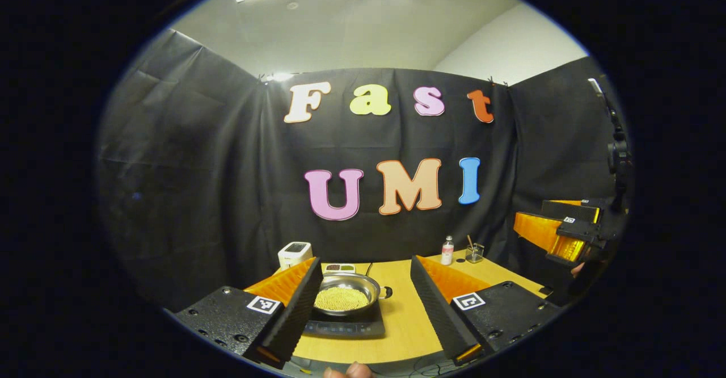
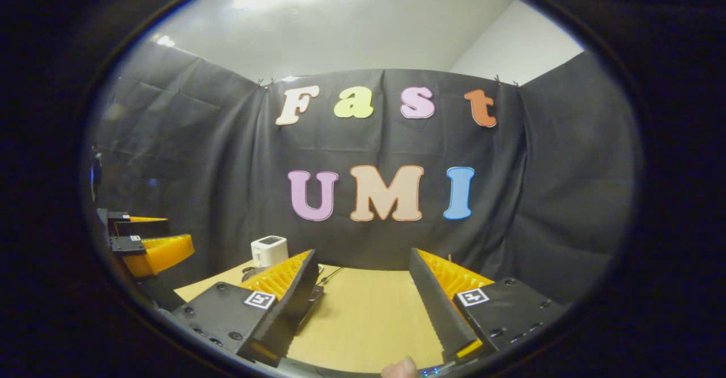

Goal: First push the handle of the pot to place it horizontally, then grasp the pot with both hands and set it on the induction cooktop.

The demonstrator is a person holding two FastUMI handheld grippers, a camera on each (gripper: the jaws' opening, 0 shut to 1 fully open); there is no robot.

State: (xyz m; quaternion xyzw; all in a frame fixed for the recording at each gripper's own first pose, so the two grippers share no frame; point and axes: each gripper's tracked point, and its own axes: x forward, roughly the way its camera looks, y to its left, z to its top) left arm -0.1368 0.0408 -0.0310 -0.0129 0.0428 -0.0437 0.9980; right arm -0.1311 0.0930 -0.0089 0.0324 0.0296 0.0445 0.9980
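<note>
Left gripper [image 1: 366, 304] hangs above the wooden table [image 1: 405, 321], jaws spread wide. Just ahead, by its left finger, a steel pot [image 1: 346, 294] of yellow grains sits on the induction cooktop [image 1: 346, 326]; the right gripper [image 1: 558, 233] hovers far right.

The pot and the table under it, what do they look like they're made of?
The pot looks like bare, polished metal, perhaps stainless steel: its rim and wall are silvery and catch bright glints. It holds small yellowish grains. The table looks like pale wood or a wood-look laminate, smooth and matte; no grain is clear enough to tell which. The induction cooktop under the pot has a dark, flat, glossy top, probably glass.
</note>
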